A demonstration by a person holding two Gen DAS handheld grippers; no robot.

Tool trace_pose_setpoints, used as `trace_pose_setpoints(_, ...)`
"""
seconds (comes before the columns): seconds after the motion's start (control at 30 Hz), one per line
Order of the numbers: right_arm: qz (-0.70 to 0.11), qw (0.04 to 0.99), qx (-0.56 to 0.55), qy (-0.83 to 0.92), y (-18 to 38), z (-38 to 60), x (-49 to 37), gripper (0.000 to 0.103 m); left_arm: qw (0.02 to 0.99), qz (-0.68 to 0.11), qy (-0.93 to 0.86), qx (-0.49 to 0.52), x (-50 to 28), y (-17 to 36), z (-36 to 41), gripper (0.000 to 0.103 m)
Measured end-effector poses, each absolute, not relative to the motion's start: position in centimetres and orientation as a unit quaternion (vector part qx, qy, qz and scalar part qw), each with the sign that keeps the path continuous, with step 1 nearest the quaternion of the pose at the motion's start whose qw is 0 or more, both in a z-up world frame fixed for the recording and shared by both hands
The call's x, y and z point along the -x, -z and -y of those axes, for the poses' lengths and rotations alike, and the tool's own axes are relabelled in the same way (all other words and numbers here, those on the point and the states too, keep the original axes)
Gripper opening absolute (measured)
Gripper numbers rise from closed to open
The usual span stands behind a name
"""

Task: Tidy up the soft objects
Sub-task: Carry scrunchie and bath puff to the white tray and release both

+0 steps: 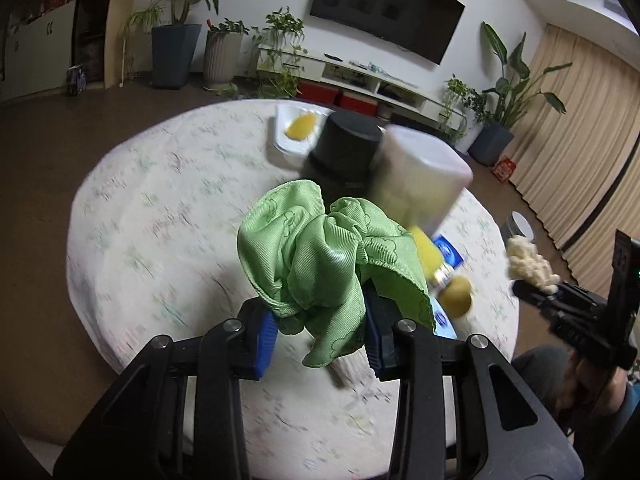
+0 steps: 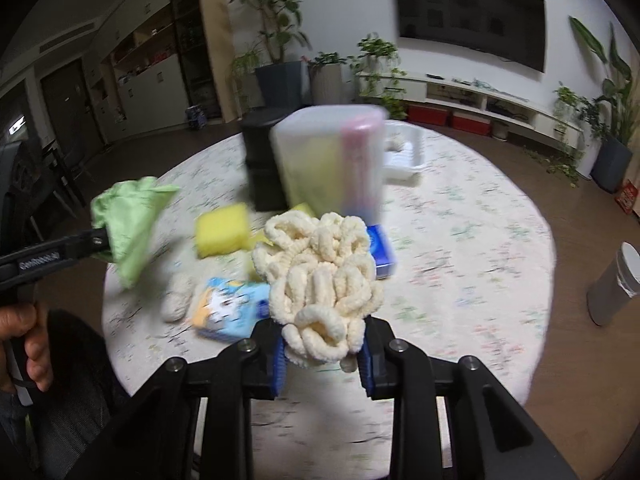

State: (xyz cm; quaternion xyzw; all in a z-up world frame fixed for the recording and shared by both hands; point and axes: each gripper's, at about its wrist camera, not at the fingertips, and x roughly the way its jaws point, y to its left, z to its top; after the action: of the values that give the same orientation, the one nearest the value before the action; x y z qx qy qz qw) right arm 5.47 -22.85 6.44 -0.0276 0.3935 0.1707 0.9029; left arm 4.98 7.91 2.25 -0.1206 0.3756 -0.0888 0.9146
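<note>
The left gripper (image 1: 320, 332) clamps a green cloth (image 1: 320, 256); the right gripper (image 2: 322, 356) clamps a cream chenille cloth (image 2: 320, 280), which hides blurred items behind.

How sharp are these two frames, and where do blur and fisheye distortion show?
Left wrist view: the green cloth in the left hand-held gripper is sharp, while the translucent container and tablecloth smear with motion blur. Right wrist view: the cream chenille cloth in the right hand-held gripper is fairly sharp, the yellow sponge blurred. Both views bend the walls and darken at the corners.
</note>
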Motion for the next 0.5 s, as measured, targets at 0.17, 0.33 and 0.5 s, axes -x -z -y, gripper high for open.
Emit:
trace_pose_setpoints(0.17, -0.394, 0.911, 0.027, -0.121, -7.2, 27.5, -8.7, 0.03, 0.915, -0.376, 0.068, 0.131, -8.9, -2.7, -11.8, 0.033)
trace_pose_setpoints(0.33, -0.392, 0.917, 0.031, -0.062, -8.0, 32.6, -13.8, 0.03, 0.917, -0.376, 0.048, 0.125, -14.1, -3.6, -15.4, 0.033)
trace_pose_setpoints(0.5, -0.401, 0.916, 0.032, -0.013, -8.8, 37.5, -19.7, 0.03, 0.921, -0.368, 0.045, 0.117, -19.5, -5.1, -17.3, 0.033)
